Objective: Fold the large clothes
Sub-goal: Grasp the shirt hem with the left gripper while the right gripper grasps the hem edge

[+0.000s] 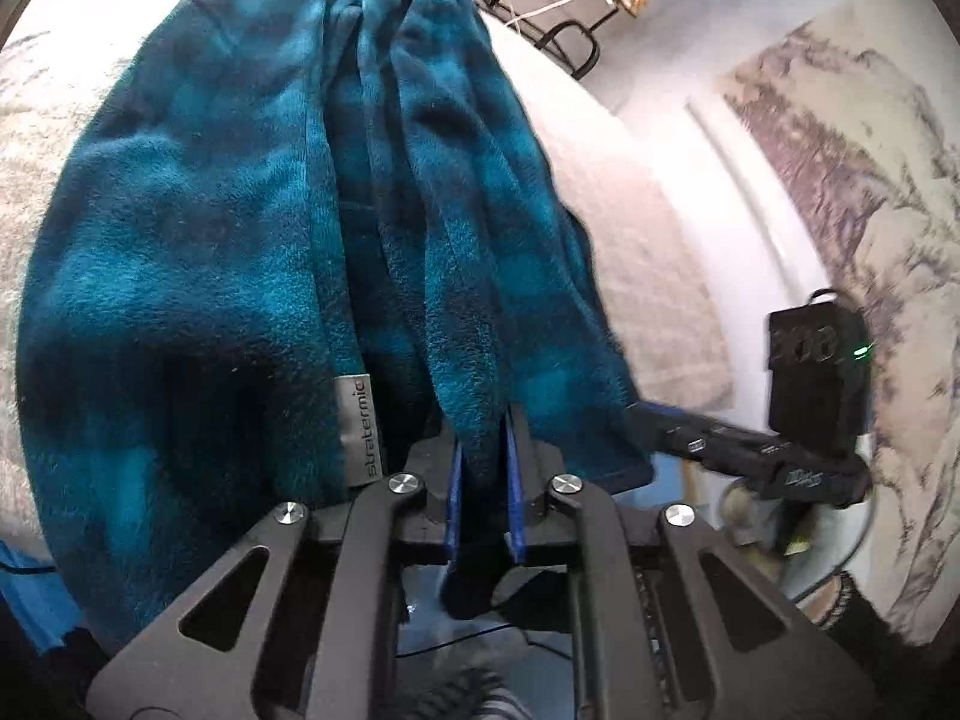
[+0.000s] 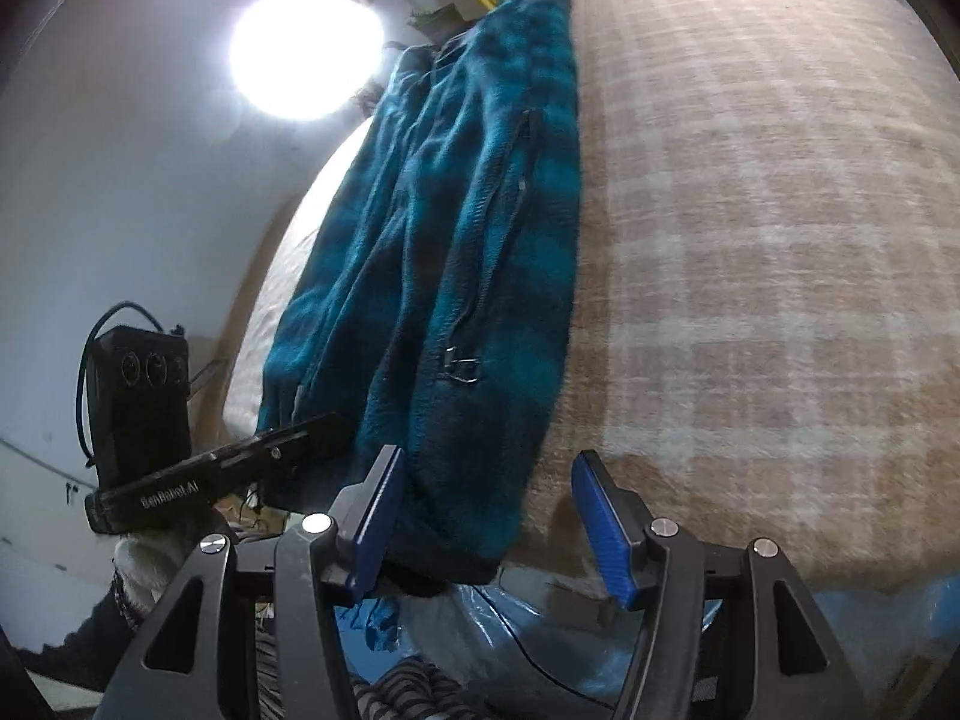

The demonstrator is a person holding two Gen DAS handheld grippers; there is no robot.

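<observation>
Teal-and-navy checked fleece jacket (image 1: 240,252), lying lengthwise on beige plaid blanket (image 2: 750,240): left gripper (image 1: 485,480) is clamping its near hem; right gripper (image 2: 480,516) is standing apart, needing a bite on the hem corner before lifting both evenly.

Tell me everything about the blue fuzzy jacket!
The jacket is soft teal fleece with dark checks, a zipper with a metal pull and a grey label reading "stratermic". It lies bunched lengthwise in long folds on a beige checked blanket. The left tongs pinch its near hem; the right tongs stand open around another hem edge, one pad beside the cloth.
</observation>
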